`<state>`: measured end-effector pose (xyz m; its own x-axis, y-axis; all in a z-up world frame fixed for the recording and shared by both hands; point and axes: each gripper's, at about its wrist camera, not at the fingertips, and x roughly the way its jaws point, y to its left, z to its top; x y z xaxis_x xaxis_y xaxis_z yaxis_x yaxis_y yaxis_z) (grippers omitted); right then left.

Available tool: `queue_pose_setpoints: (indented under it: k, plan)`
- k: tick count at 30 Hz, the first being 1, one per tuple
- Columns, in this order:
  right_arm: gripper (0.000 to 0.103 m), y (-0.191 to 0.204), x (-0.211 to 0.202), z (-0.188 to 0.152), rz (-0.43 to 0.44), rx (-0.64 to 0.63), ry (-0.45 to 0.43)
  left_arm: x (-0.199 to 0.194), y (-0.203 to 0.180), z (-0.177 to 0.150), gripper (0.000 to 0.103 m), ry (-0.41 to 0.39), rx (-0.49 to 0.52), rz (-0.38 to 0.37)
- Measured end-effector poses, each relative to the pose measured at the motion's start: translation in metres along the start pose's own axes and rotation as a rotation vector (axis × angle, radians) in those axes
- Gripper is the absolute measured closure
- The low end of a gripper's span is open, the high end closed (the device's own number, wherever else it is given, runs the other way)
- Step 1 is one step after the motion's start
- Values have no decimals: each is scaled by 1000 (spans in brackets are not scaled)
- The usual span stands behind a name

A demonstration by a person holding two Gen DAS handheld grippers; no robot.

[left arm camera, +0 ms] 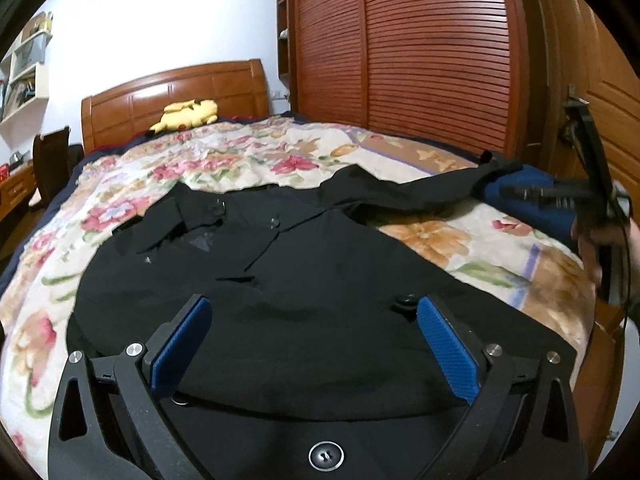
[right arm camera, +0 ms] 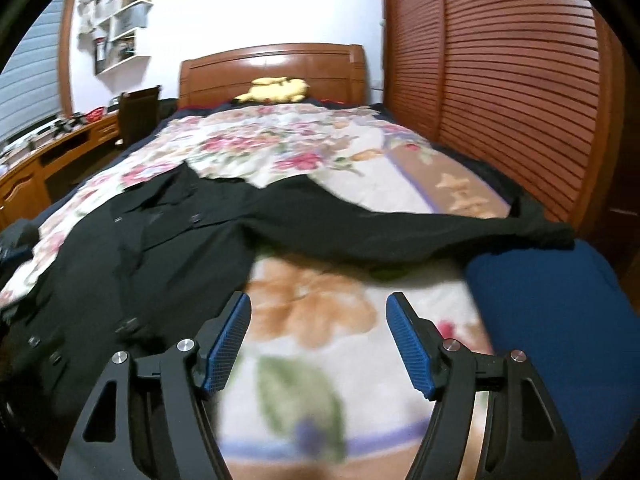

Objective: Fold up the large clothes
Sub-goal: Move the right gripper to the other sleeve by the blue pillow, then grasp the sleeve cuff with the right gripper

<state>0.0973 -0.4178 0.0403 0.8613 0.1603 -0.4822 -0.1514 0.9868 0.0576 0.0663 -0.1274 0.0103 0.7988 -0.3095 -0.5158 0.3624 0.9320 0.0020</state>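
Black coat [left arm camera: 280, 280] on floral quilt [right arm camera: 320, 152], no legible writing

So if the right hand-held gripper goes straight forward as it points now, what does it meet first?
Probably the flowered blanket below its open jaws, then the black coat's sleeve stretched across the bed. The right hand-held gripper holds nothing; depth is unclear.

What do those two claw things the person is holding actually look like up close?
Each is a black plastic frame with cut-out slots and round silver bolts at the joints. The left gripper and right gripper each have two fingers faced with blue textured pads. In the left view, a thin black cable runs by the right one.
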Motion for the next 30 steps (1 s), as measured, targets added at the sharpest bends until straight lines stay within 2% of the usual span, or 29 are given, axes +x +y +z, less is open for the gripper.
queue_pose_setpoints:
  k: [8,14,20,23,30]
  plan:
    - [31,-38,43,45,-163,39,43,31,13,-11,0,78,-54,-23]
    - [31,-66,63,64,-271,120,68,33,14,-15,0,82,-75,-32]
    - [31,-90,77,72,-374,216,104,33,3,-18,0,75,-22,1]
    - [31,-97,89,72,-449,229,154,33,-2,-19,0,75,3,16]
    - [31,-86,122,58,-464,254,264,35,0,-20,0,81,6,25]
